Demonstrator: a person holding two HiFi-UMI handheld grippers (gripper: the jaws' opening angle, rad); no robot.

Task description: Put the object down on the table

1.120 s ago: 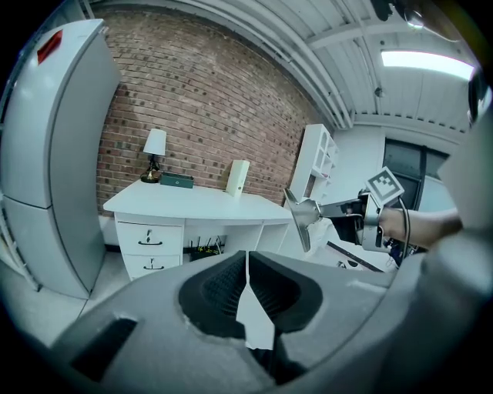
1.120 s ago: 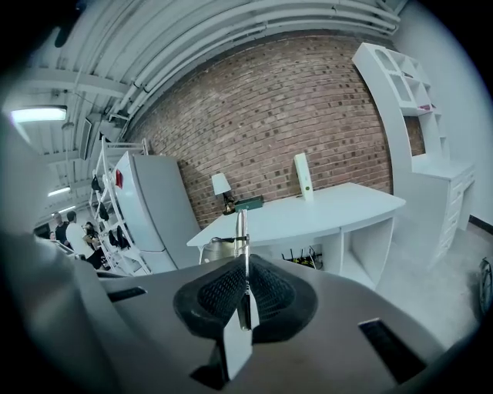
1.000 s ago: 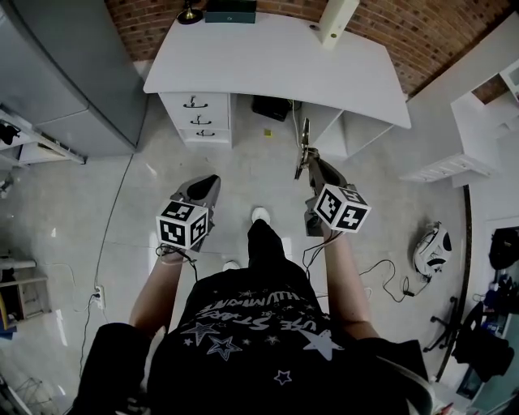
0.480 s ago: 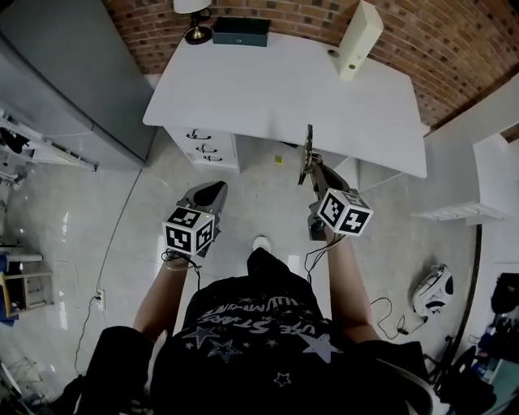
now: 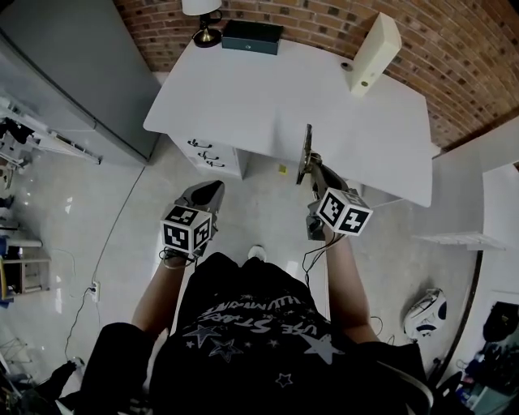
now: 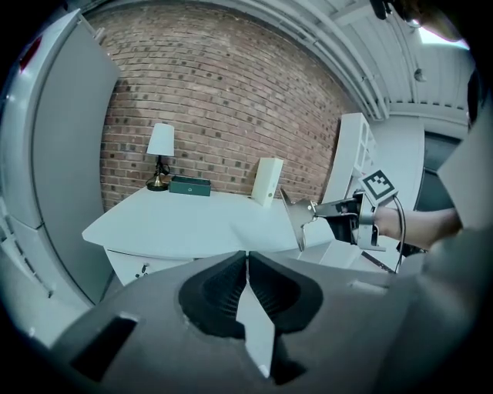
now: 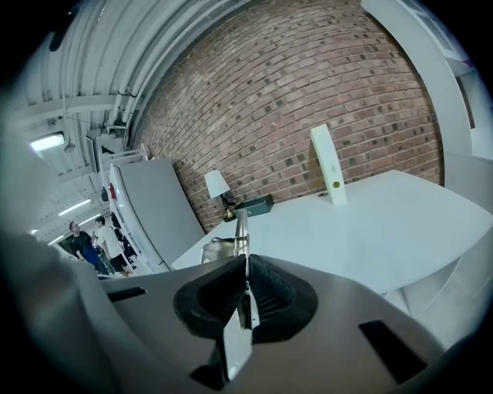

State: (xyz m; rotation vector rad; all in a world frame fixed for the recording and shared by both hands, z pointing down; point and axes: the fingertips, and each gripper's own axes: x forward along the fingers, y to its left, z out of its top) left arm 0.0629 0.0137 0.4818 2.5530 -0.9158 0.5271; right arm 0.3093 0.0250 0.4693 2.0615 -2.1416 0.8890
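White table (image 5: pixel 268 89) at 12 o'clock, brick wall (image 5: pixel 454 49) behind it. Right gripper (image 5: pixel 313 165) is clamped on a flat metal tool (image 5: pixel 306 147), held in the air near the table's front edge (carry step, nothing set down yet). Next move, I judge: reach over the bare top, lower, part the jaws. Left gripper (image 5: pixel 212 188) at 9 o'clock has its jaws pressed together on nothing. Left gripper view shows the tool's broad blade; right gripper view shows only its narrow stem.

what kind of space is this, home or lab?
Probably a lab staged as a study: white desk with lamp against a brick wall, but loose cables cross the tiled floor.
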